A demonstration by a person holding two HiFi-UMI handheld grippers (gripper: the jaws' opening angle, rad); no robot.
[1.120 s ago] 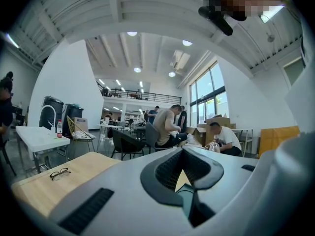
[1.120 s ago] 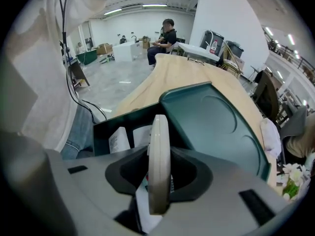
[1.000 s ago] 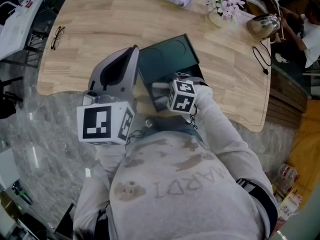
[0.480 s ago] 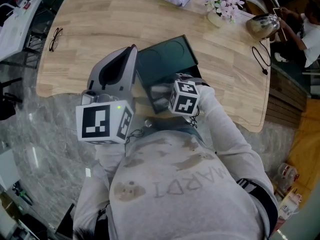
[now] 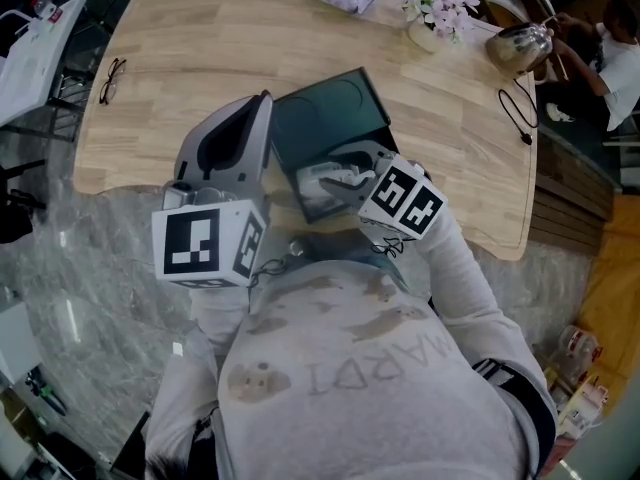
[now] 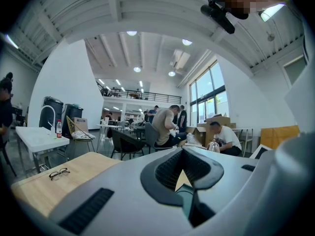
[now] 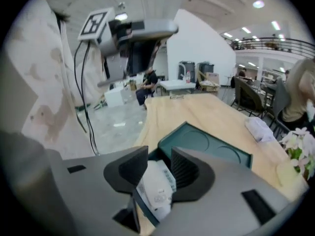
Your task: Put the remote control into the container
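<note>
One remote control (image 5: 322, 181) in container (image 5: 325, 118) | between closing right tongs (image 7: 160, 157), pulled back

The right gripper (image 5: 350, 174), jaws closing on nothing, hovers above the white remote control (image 5: 322, 184) lying in the dark green container (image 5: 335, 113). The left gripper (image 5: 262, 104) hangs alongside.

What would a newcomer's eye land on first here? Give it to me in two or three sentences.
First, the right claw hangs low over the dark green container at the near edge of the wooden table. Its jaws are closing, and the white remote lies between them inside the container. Next, the left claw is just to the container's left.
</note>
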